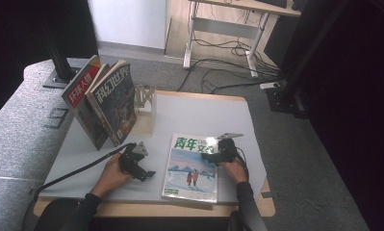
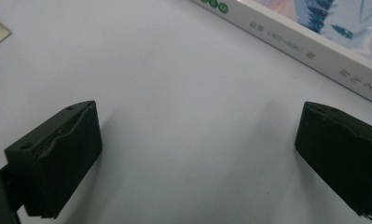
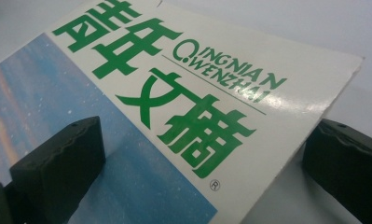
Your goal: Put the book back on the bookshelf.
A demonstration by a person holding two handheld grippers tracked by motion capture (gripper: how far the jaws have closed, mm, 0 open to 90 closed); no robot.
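At the near edge of the bench [image 1: 83,166] the person's two hands come in, each holding one claw. The left claw [image 1: 140,168] rests low over the bare grey surface, just beside the left edge of the magazine [image 1: 192,168]; in the left gripper view its jaws stand wide apart with nothing between them, and the white spine of the magazine passes at the upper right, apart from both jaws. The right claw [image 1: 212,156] is at the upper right corner of the same magazine. In the right gripper view its jaws are also wide open: one jaw is over the blue cover picture, the other is on the bench side past the cover's edge, so the corner with the green title lies between them, not pinched. The magazine lies flat, face up, near the front middle of the bench. Farther back on the left, two magazines [image 1: 105,103] stand tilted against each other, and a small wooden rack [image 1: 145,103] stands just beside them. Behind the bench, cables [image 1: 228,62] lie on the carpet
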